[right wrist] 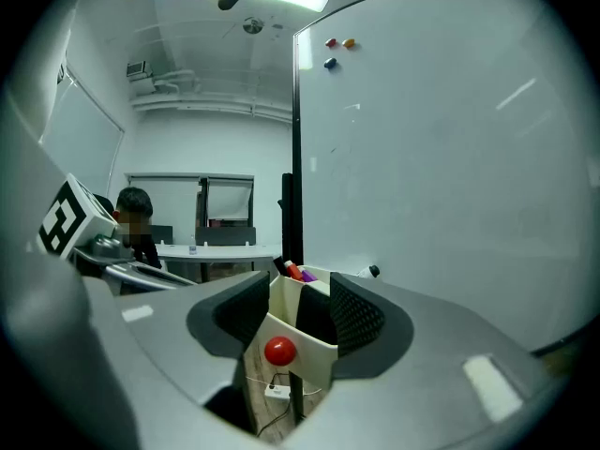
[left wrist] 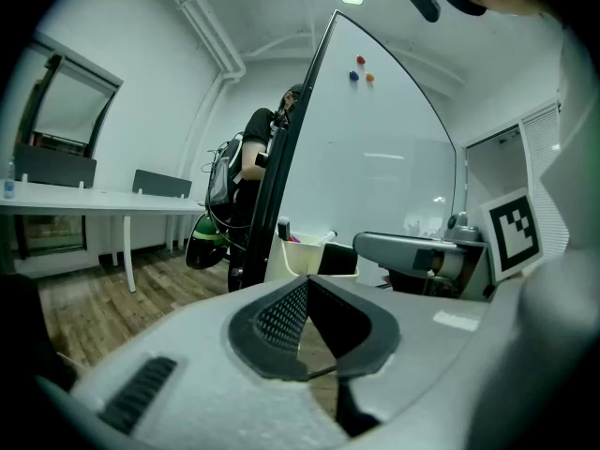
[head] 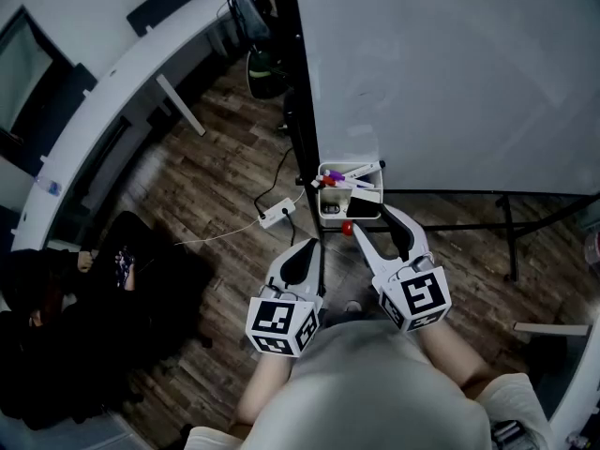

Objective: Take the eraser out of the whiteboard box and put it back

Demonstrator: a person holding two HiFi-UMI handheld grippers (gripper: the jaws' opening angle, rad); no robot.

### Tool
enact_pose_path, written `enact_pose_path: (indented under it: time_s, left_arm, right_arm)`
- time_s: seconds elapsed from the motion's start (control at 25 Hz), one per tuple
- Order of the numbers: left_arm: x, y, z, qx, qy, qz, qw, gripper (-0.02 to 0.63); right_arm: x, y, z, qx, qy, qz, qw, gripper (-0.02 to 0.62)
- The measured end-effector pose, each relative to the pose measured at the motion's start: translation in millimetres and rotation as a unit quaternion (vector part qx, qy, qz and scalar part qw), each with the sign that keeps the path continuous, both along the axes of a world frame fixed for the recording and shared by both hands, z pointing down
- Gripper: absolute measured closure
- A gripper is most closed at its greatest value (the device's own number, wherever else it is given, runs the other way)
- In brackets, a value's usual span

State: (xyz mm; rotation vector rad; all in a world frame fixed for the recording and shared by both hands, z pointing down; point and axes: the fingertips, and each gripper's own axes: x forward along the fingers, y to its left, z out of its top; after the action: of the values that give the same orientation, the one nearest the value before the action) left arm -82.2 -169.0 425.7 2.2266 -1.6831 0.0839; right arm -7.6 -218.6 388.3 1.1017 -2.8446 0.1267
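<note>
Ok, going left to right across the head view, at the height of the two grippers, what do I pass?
dark heap on the floor → left gripper → right gripper → black leg of the whiteboard stand

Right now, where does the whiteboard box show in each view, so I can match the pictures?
Head view: the whiteboard box is just right of centre, under the whiteboard near its lower left corner.
Left gripper view: the whiteboard box is at centre, at the foot of the whiteboard.
Right gripper view: the whiteboard box is low at centre, below the left edge of the whiteboard.
Shared landmark: the whiteboard, in all three views.
</note>
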Motion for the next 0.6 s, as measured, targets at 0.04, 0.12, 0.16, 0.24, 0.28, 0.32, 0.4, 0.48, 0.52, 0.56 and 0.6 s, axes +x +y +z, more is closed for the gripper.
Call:
enact_pose_path:
  time_s: [0.04, 0.12, 0.16, 0.24, 0.28, 0.32, 0.4, 0.48, 0.52, 0.56, 0.6]
  left_arm:
    - [-0.6, 2.6, -0.2, 0.0, 0.0, 0.001, 1.0, 0.606]
    - [-1.9, 8.2, -1.0, 0.0, 0.001, 0.003, 1.0, 0.606]
    - [-2.7, 10.6, -1.3, 0.0, 0.001, 0.003, 1.0, 0.606]
    - [-4.1, 14.8, -1.2, -0.001, 0.001, 0.005, 1.0, 0.606]
    - [-4.6, 16.7, -1.0, -0.001, 0.002, 0.007, 1.0, 0.606]
    - [-5.1, 18.8, -0.9, -0.001, 0.002, 0.008, 1.0, 0.606]
    - [-5.7, 23.5, -1.8, 0.0, 0.002, 0.012, 0.9999, 0.606]
    - [-5.9, 28.9, -3.2, 0.0, 0.002, 0.016, 0.9999, 0.606]
    - [-6.1, 31.5, -3.6, 0.0, 0.002, 0.018, 0.9998, 0.606]
    - [-6.3, 34.0, -3.8, 0.0, 0.002, 0.02, 0.9998, 0.606]
    - [-6.4, 36.8, -4.0, -0.001, 0.002, 0.022, 0.9998, 0.606]
  right_arm:
    - [-0.5, 3.7, -1.9, 0.0, -0.003, 0.001, 1.0, 0.395]
    - [-2.1, 11.1, -5.5, 0.001, -0.009, 0.0, 1.0, 0.414]
    - [-3.2, 14.3, -6.8, 0.0, -0.01, -0.001, 1.0, 0.419]
    - [-4.7, 19.5, -7.8, -0.001, -0.013, -0.001, 1.0, 0.431]
    - [-5.0, 21.9, -7.7, -0.002, -0.014, 0.001, 1.0, 0.436]
    - [-5.3, 24.5, -7.5, -0.003, -0.014, 0.002, 1.0, 0.439]
    - [-5.5, 30.4, -7.9, -0.004, -0.014, 0.005, 1.0, 0.448]
    - [-5.2, 36.8, -8.7, -0.006, -0.014, 0.008, 1.0, 0.456]
    - [-5.1, 39.9, -9.0, -0.007, -0.014, 0.01, 1.0, 0.46]
    - [-5.0, 42.9, -9.1, -0.007, -0.014, 0.012, 1.0, 0.464]
    - [-5.0, 46.3, -9.4, -0.008, -0.014, 0.014, 1.0, 0.469]
